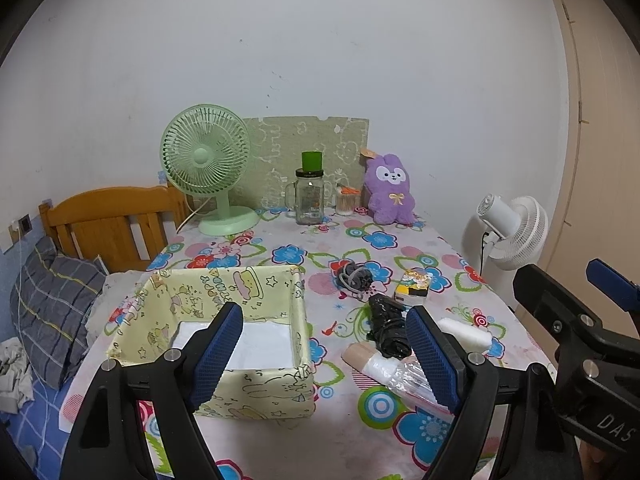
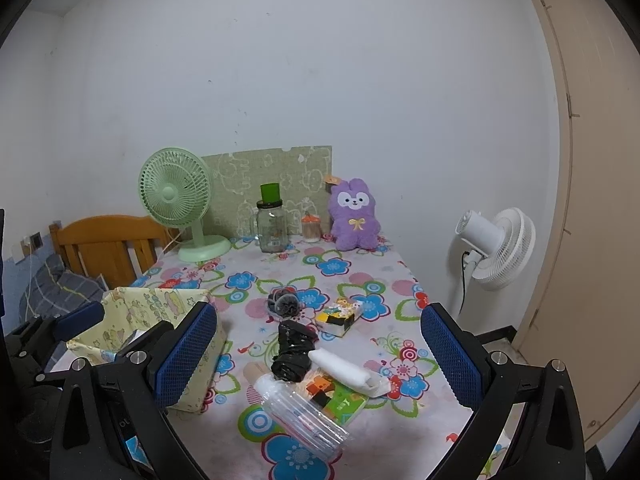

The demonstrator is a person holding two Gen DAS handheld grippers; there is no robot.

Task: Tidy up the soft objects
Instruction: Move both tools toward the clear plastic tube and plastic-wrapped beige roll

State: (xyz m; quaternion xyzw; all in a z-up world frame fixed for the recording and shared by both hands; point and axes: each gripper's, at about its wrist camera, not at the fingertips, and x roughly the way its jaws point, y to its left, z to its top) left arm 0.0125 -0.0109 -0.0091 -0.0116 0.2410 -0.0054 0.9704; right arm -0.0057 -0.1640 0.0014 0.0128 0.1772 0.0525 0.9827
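**Both grippers spread, soft pile ahead**

Nearest: left gripper (image 1: 322,354) and right gripper (image 2: 320,356), both spread, holding nothing. Left: fabric box (image 1: 224,320), open, floppy walls. Right of it, mid-table: black crumpled bag (image 2: 292,350), light, squashy, pinch mid-bundle; white foam roll (image 2: 344,368), pinch across. Clear plastic bottle (image 2: 300,412) lies nearer, slippery, partly blocks approach. Far: purple plush (image 2: 354,216).

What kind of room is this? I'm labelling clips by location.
Most likely a bedroom used as a living space: a wooden bed headboard with a grey plaid pillow stands beside a table under a flowered tablecloth, with a purple plush rabbit against the wall.
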